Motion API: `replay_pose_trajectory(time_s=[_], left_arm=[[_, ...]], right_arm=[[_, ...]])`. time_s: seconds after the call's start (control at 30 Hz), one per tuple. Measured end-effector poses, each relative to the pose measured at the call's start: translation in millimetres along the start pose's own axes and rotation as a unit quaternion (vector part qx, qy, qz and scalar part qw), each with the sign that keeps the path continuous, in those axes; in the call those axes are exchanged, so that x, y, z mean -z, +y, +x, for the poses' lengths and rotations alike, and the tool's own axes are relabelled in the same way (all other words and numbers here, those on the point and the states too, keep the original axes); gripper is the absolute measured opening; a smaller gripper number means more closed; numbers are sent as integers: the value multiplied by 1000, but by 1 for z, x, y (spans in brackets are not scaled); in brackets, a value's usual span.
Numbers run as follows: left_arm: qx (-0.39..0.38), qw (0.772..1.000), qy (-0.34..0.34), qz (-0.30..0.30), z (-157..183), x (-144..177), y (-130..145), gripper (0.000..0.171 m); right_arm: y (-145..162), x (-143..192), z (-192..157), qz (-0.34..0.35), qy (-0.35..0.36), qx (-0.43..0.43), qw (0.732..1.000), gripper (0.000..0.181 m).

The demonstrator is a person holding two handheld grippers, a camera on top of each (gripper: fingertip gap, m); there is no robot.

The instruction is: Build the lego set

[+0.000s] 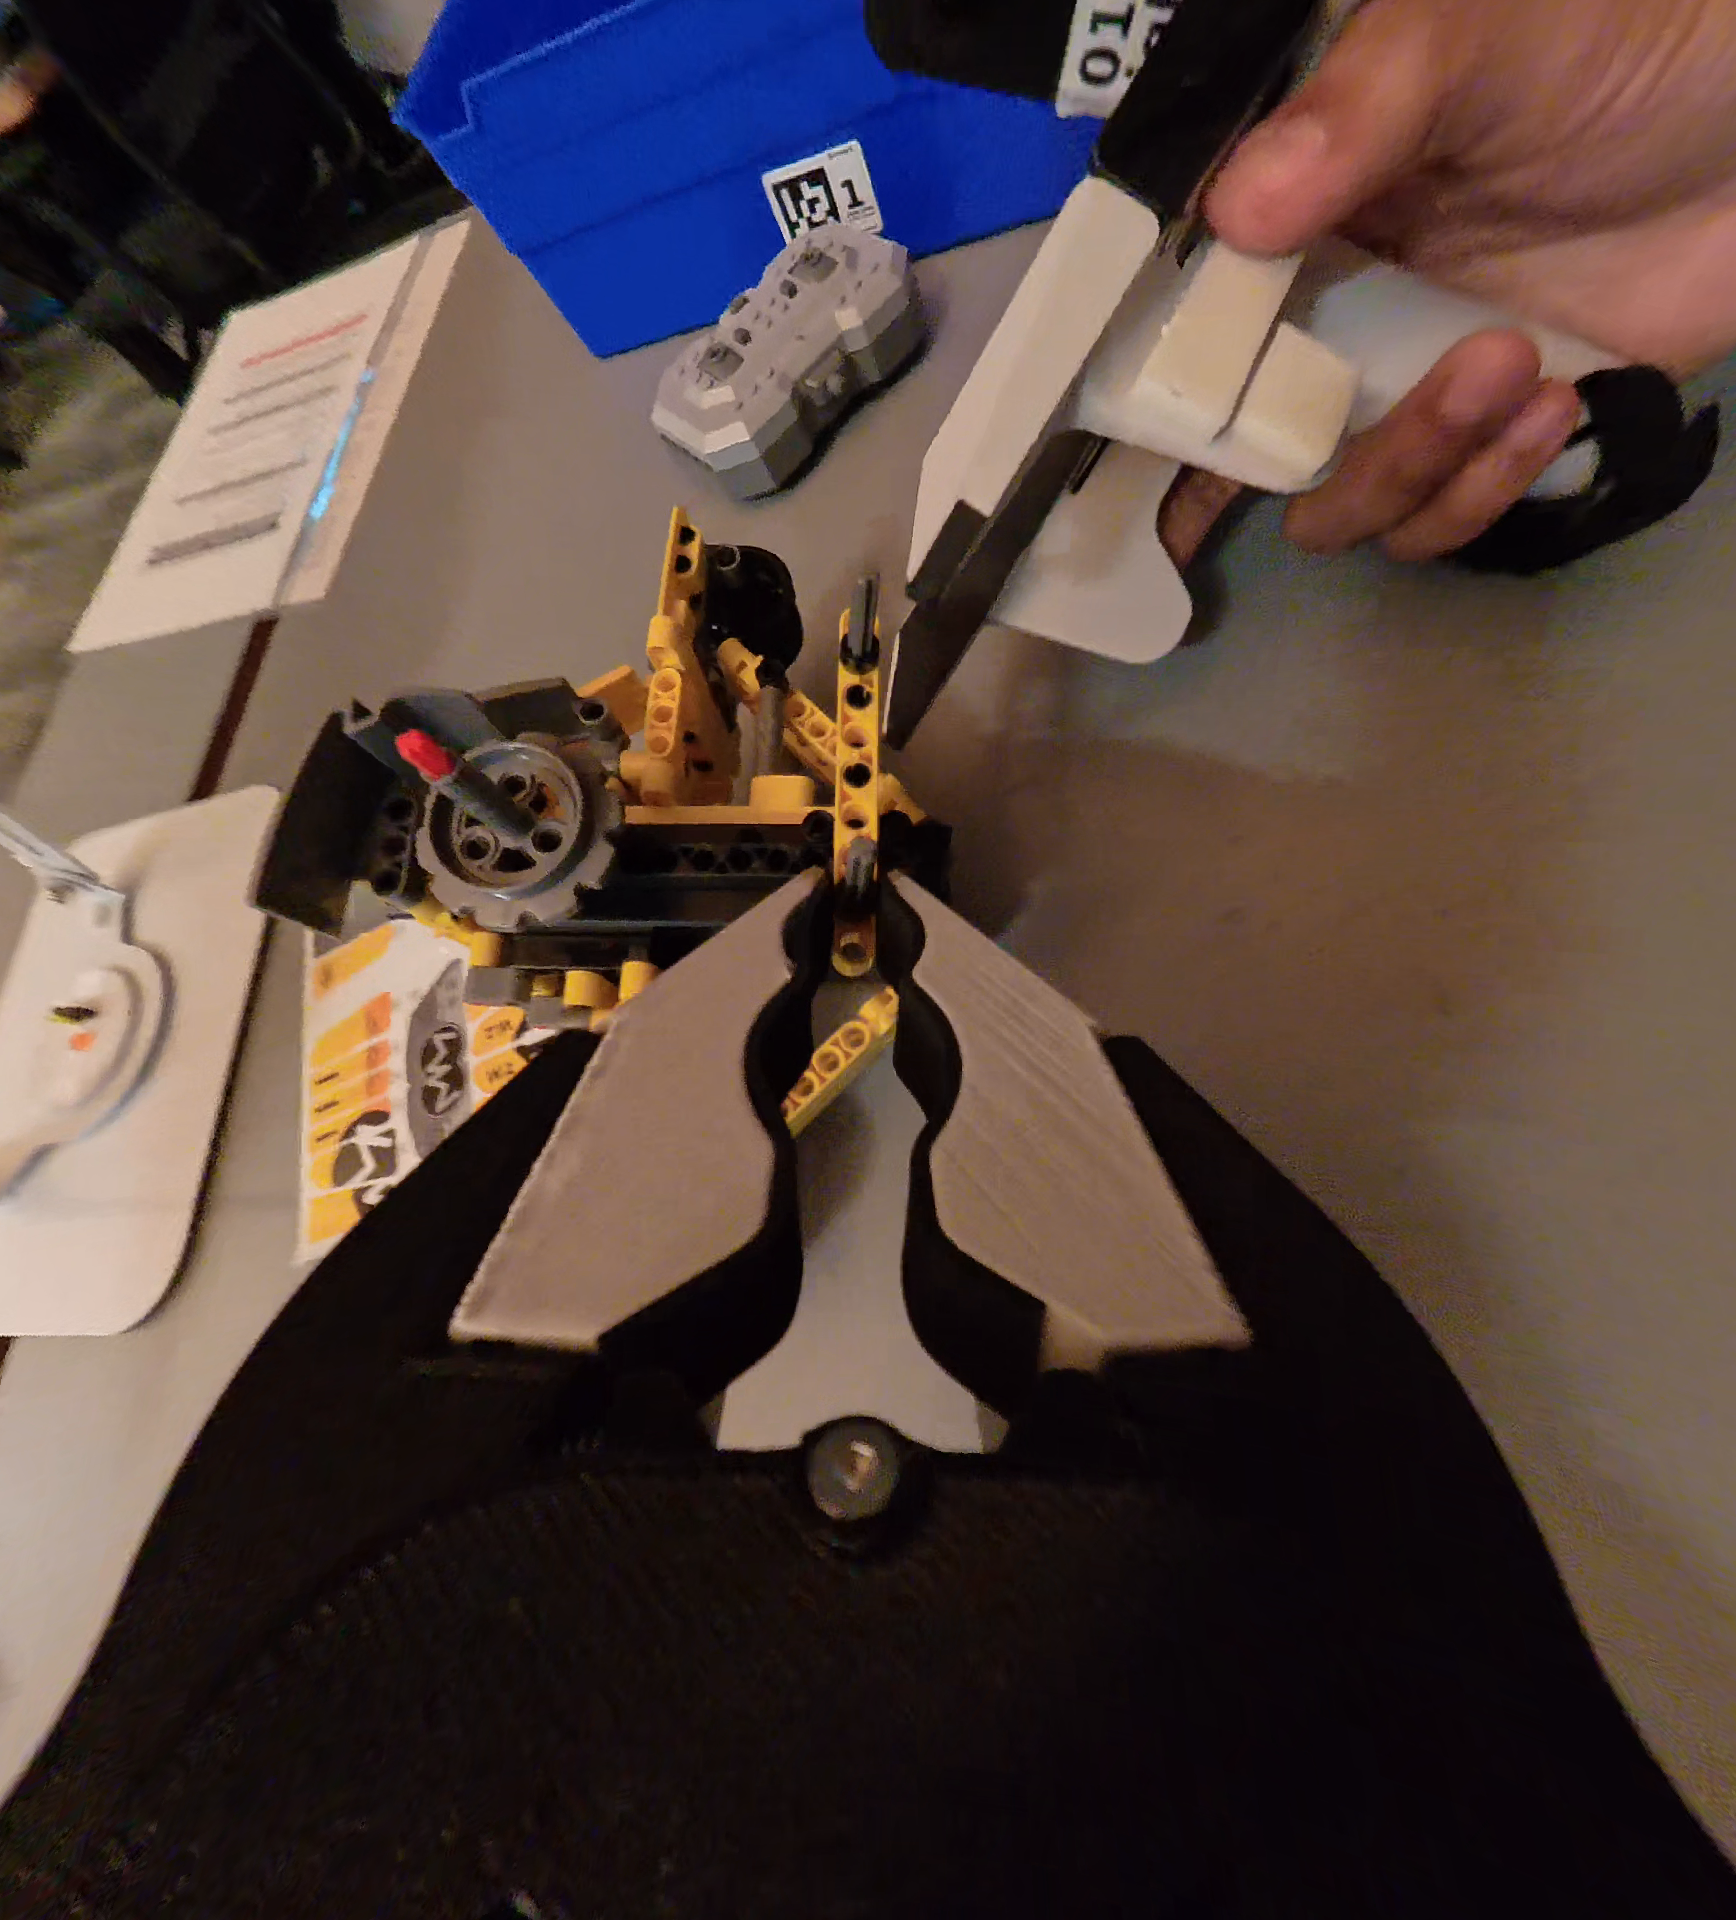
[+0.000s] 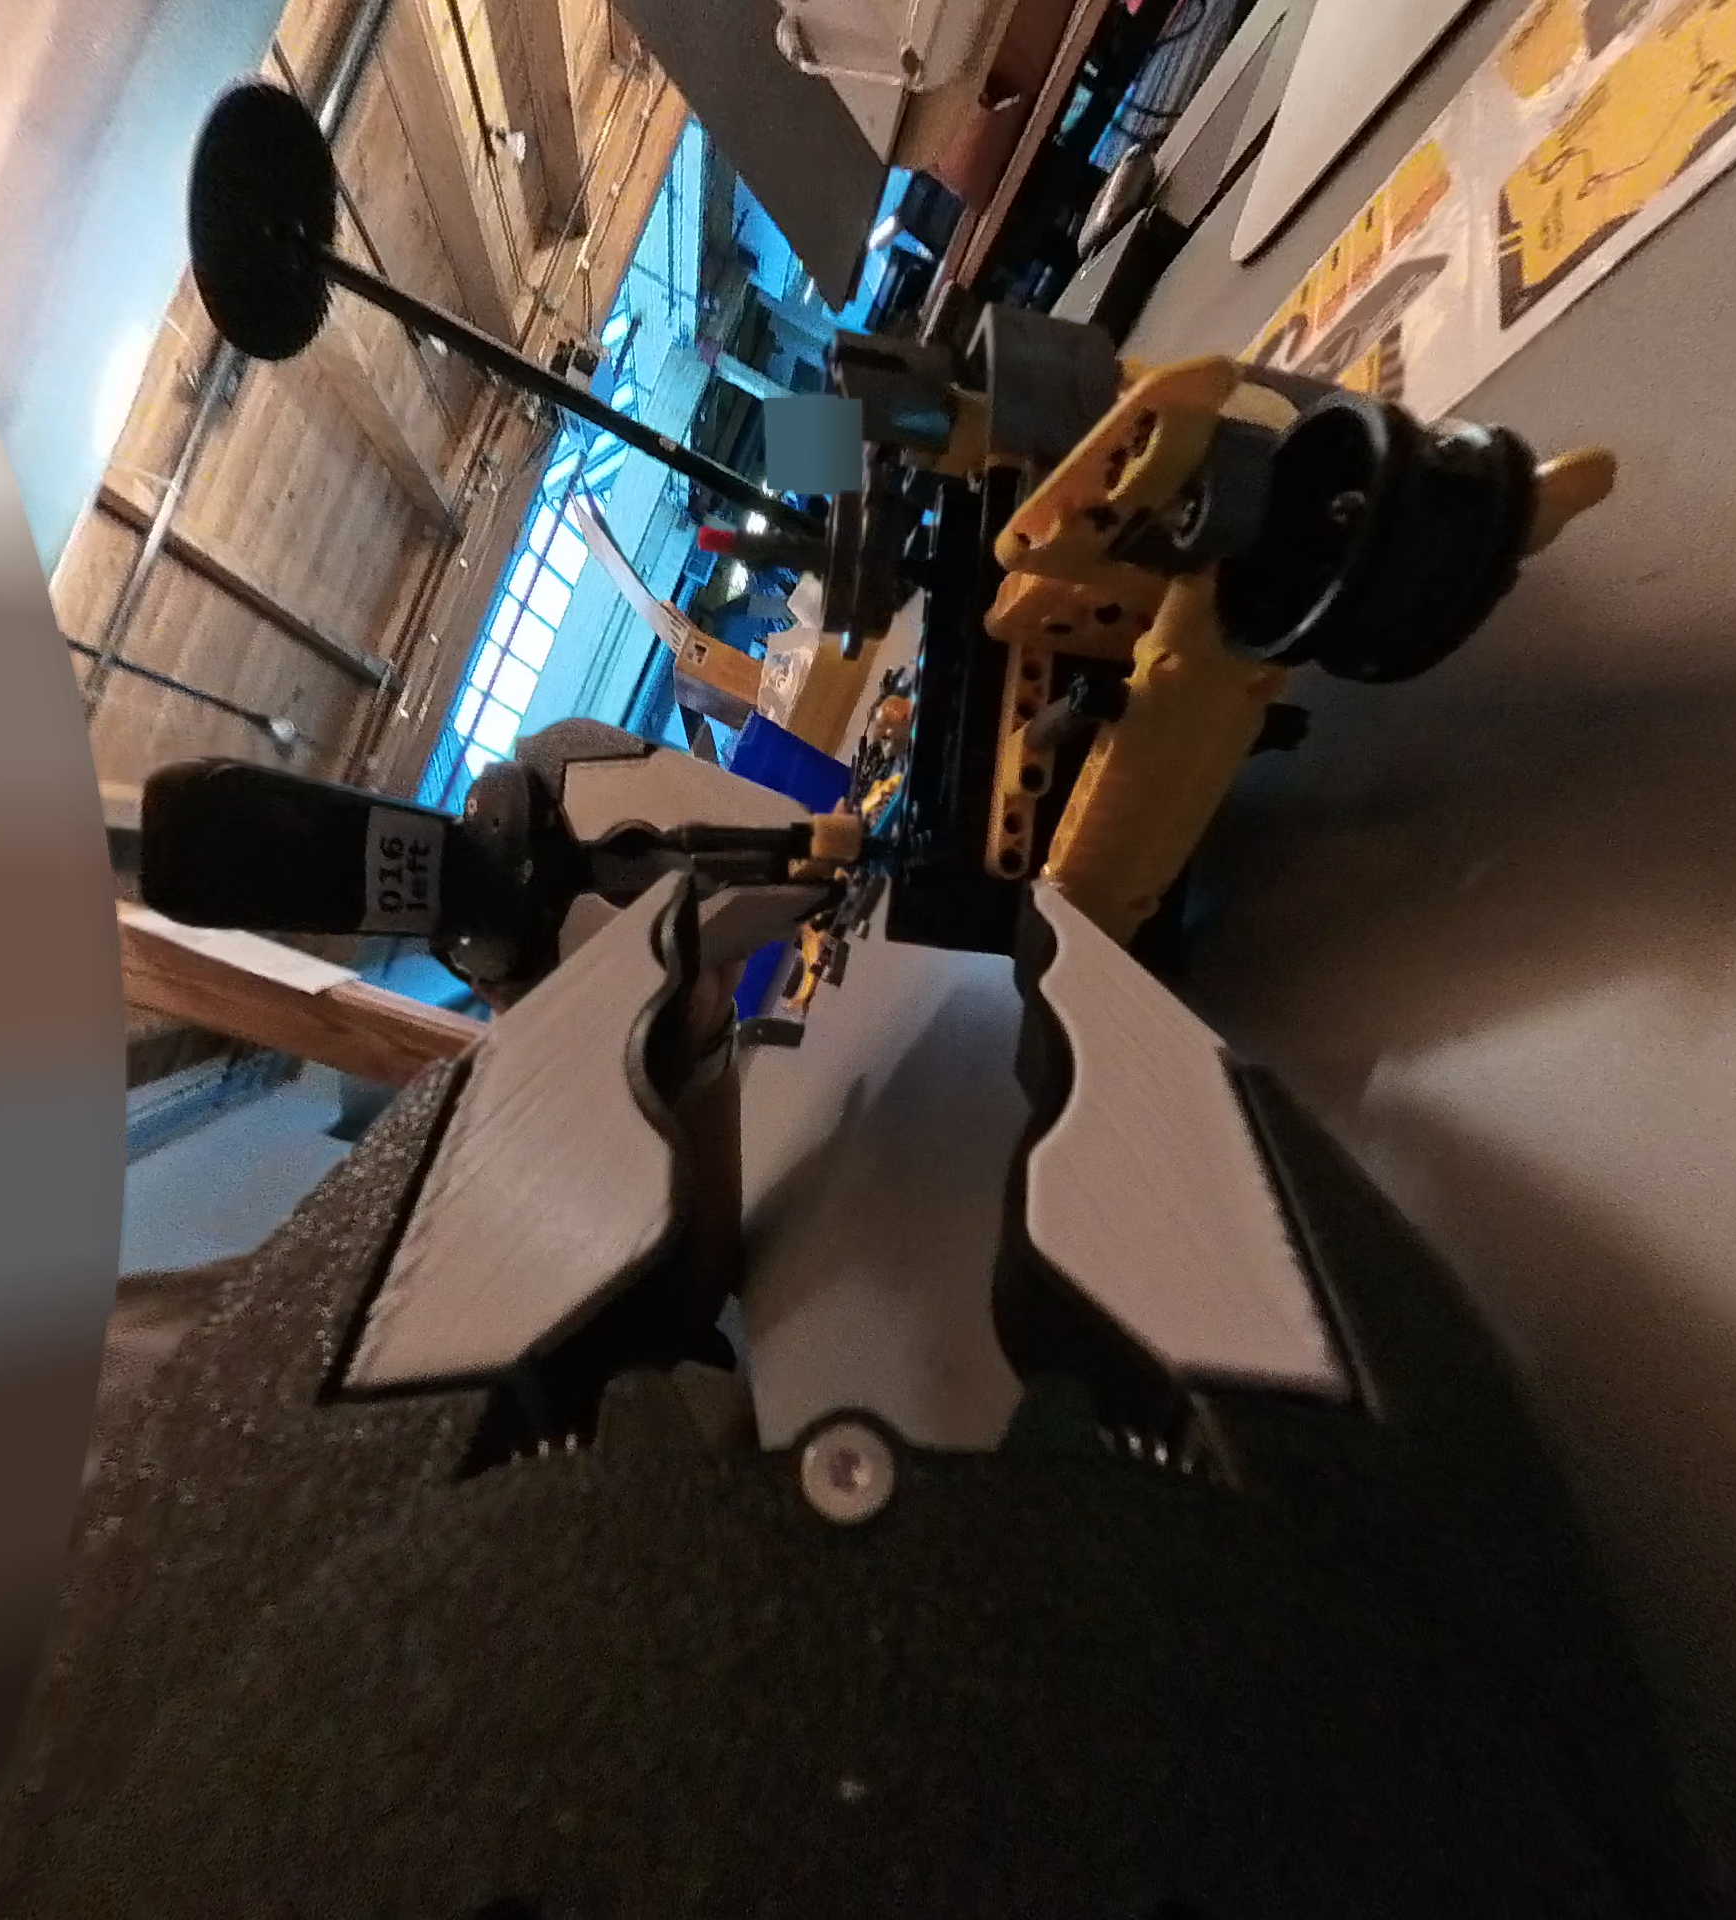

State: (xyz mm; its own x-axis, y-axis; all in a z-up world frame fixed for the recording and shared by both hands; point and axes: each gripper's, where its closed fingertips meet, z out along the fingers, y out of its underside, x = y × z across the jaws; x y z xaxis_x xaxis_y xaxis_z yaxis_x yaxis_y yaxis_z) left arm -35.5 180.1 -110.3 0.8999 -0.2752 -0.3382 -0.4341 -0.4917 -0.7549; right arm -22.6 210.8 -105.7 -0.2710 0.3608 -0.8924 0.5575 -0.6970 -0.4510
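A yellow and black building-brick vehicle model (image 1: 698, 790) with a grey gear wheel (image 1: 511, 831) stands on the grey table (image 1: 1363, 935). My left gripper (image 1: 853, 896) is shut on an upright yellow holed beam (image 1: 856, 748) at the model's near side. My right gripper (image 1: 905, 707), held by a hand (image 1: 1529, 208), comes in from the upper right with its tips just beside the same beam. In the right wrist view, which is rolled sideways, my right gripper (image 2: 859, 914) is open and empty, just short of the model (image 2: 1103, 675). The left gripper (image 2: 635, 831) shows there holding the beam (image 2: 833, 831).
A blue bin (image 1: 698, 156) stands at the back, with a grey battery box (image 1: 791, 353) in front of it. A printed paper sheet (image 1: 261, 436) lies back left. A yellow sticker sheet (image 1: 376, 1070) and a white board (image 1: 64, 1060) lie left of the model. Some 4 cm of space lies between my two pairs of fingers.
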Motion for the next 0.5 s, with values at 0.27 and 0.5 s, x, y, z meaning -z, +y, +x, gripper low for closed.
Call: replay_pose_trajectory(time_s=[0.27,0.5], left_arm=[[-34,999,-6,16,-1,0,-4,4],[-33,999,-6,-3,-2,0,3,4]], right_arm=[[-4,0,-2,-46,-9,71,996,55],[-3,-7,4,-106,-33,50,993,54]])
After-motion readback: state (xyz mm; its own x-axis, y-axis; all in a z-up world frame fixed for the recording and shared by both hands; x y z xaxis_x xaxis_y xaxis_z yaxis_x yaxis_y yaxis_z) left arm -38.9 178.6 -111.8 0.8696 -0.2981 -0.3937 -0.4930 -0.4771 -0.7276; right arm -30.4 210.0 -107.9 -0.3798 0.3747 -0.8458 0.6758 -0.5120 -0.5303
